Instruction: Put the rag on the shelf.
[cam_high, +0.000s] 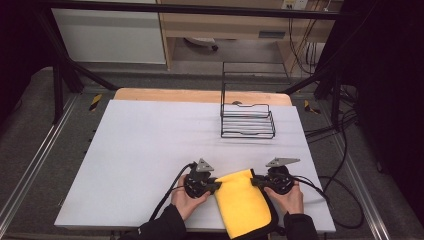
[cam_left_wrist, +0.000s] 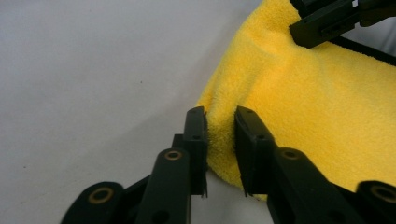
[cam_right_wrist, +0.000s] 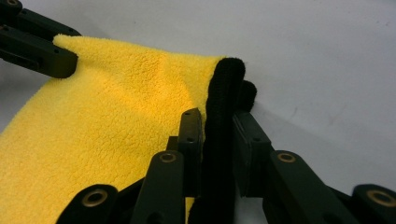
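We have the yellow microfibre cloth at the near edge of the bench, the left gripper clenched on its yellow corner, the right gripper on its black-trimmed edge. We should probably lift both evenly, keeping it taut.

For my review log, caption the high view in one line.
Two hand-held grippers, left and right, pinch a yellow cloth on a white tabletop before a wire rack.

Yellow cloth — between two hand-held grippers
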